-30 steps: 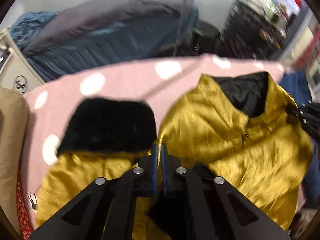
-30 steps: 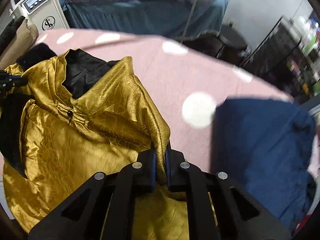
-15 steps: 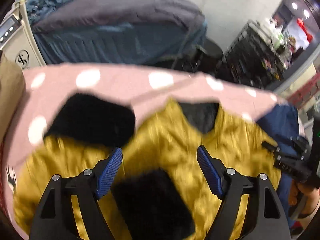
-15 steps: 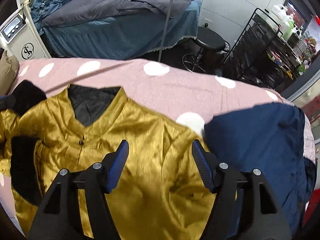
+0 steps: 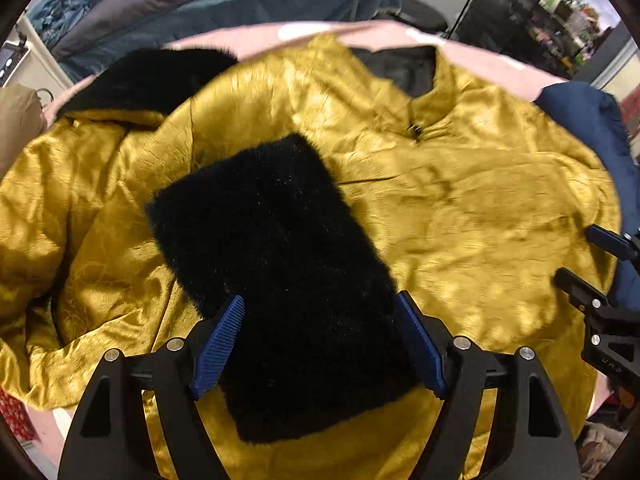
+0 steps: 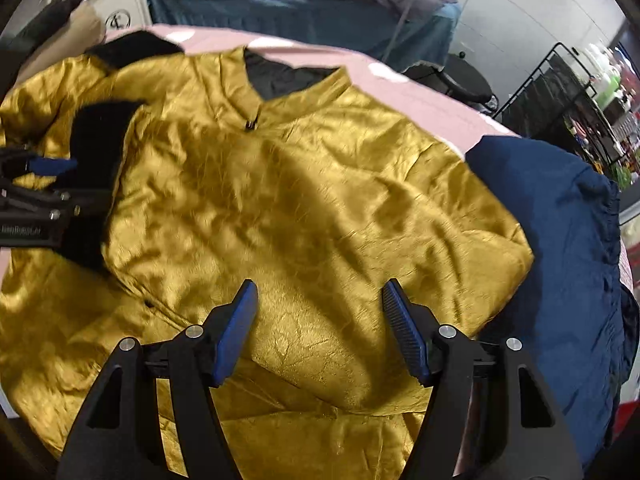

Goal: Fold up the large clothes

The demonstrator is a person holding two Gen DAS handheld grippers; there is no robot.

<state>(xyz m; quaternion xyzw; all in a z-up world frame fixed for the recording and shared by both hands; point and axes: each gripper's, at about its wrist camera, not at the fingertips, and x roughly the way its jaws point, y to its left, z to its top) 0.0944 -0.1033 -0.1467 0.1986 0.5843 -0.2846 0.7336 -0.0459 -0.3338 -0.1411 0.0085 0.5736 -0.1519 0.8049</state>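
Jaws spread on both — left gripper (image 5: 320,344) & right gripper (image 6: 318,328) — above gold jacket (image 6: 300,200).

Bright overhead light glints off the gold jacket (image 6: 304,184), soft shadows pool in its creases, motion blur smears detail, and fisheye edges curve and darken.

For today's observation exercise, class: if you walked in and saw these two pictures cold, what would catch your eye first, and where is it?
The shiny gold jacket grabs the eye first, spread over the pink spotted cover and filling both views. Next is the black furry cuff, folded across the jacket's front, right under the open left tongs. A dark blue garment lies heaped at the jacket's right edge, beside the open right tongs.
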